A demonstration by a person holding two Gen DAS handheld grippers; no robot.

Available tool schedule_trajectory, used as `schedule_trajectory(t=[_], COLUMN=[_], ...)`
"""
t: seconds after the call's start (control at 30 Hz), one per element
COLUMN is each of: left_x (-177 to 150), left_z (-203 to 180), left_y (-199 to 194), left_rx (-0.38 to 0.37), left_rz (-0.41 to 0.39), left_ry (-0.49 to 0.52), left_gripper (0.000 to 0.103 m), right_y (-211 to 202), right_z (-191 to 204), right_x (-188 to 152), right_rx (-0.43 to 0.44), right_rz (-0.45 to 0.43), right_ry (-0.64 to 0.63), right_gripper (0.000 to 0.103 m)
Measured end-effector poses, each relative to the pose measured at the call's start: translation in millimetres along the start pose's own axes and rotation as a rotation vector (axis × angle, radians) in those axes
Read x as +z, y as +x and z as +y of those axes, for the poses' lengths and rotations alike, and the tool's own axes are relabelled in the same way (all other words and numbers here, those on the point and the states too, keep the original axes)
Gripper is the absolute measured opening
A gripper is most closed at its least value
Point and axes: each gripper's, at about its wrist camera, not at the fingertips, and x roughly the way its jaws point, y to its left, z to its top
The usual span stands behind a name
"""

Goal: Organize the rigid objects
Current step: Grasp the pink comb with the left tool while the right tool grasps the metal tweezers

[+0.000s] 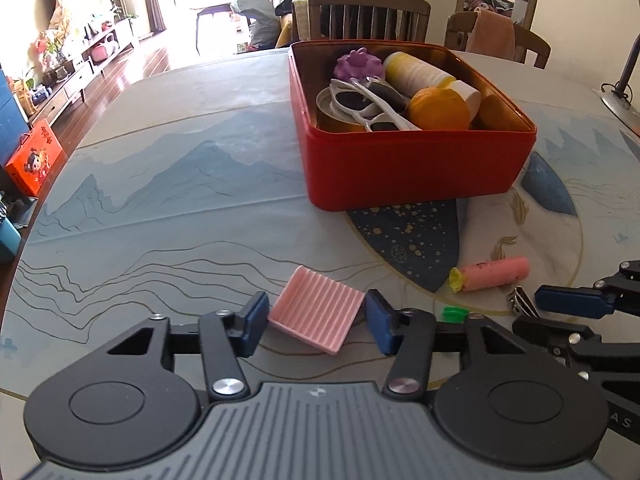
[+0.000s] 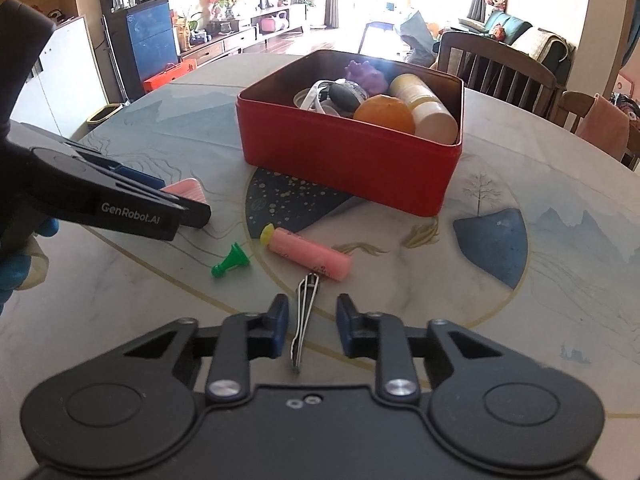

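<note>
A pink ribbed tray (image 1: 316,314) lies on the table between the fingers of my left gripper (image 1: 316,320), which is open with small gaps on both sides. In the right wrist view the tray (image 2: 186,191) shows behind the left gripper (image 2: 120,204). My right gripper (image 2: 312,328) is open around metal tweezers (image 2: 305,316) lying on the table; they also show in the left wrist view (image 1: 522,300). A red box (image 1: 400,156) (image 2: 348,160) holds an orange (image 1: 440,110), white sunglasses (image 1: 372,108), a bottle (image 1: 424,74) and a purple toy (image 1: 358,64).
A pink cylinder with a yellow tip (image 2: 308,258) (image 1: 492,274) and a small green piece (image 2: 230,266) (image 1: 454,314) lie between the grippers and the box. Wooden chairs (image 1: 368,12) stand behind the table. A lamp base (image 1: 620,100) sits far right.
</note>
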Motion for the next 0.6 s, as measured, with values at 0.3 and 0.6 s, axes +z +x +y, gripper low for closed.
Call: schedule_trajectory(t=[0.3, 0.6], left_x=[-5, -16], left_z=[-3, 0], left_y=[-6, -21], left_rx=[0.002, -0.019], left_rz=[0.017, 0.021], left_ry=[-0.015, -0.048], left_gripper=[0.043, 0.042], right_y=[-4, -22], right_z=[0, 0], right_x=[-2, -3], right_rx=[-0.027, -0.032], right_rz=[-0.004, -0.033], right_ry=[0.048, 0.107], right_gripper=[0.007, 0.006])
